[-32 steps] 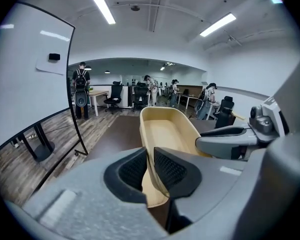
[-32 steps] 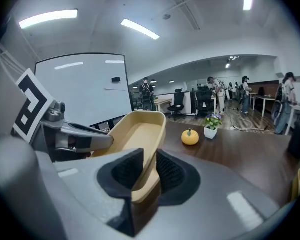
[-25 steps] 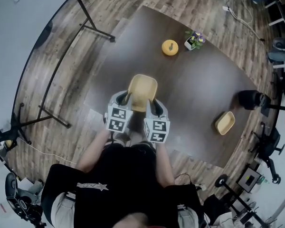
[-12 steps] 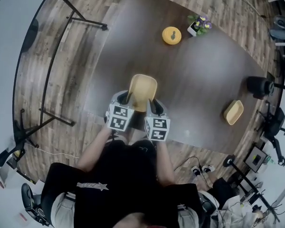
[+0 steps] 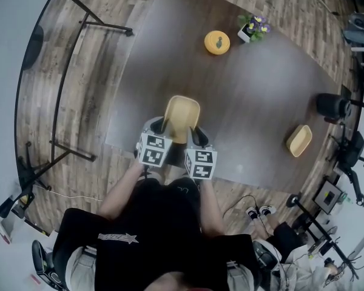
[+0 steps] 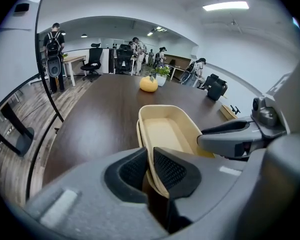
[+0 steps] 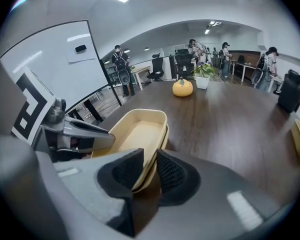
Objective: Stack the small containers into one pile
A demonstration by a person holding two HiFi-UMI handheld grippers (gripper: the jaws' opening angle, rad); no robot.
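Two pale yellow containers (image 5: 181, 115) sit nested one in the other over the near edge of the dark table (image 5: 249, 96). My left gripper (image 5: 164, 126) is shut on the near left rim, with the rim pinched between its ribbed pads (image 6: 170, 170). My right gripper (image 5: 194, 135) is shut on the near right rim (image 7: 151, 154). Both views along the jaws show the nested pair (image 6: 165, 131) (image 7: 135, 131) reaching away from the jaws. A third yellow container (image 5: 299, 140) lies alone at the table's right edge. Whether the pair rests on the table I cannot tell.
An orange pumpkin-shaped object (image 5: 217, 42) and a small potted plant (image 5: 252, 28) stand at the table's far side. A black object (image 5: 332, 105) sits at the right edge. A black stand (image 5: 60, 102) is on the wooden floor to the left. People stand far off in the room.
Both grippers have sunk a little toward the table with the nested containers still in their hold. The head view has shifted over the table.
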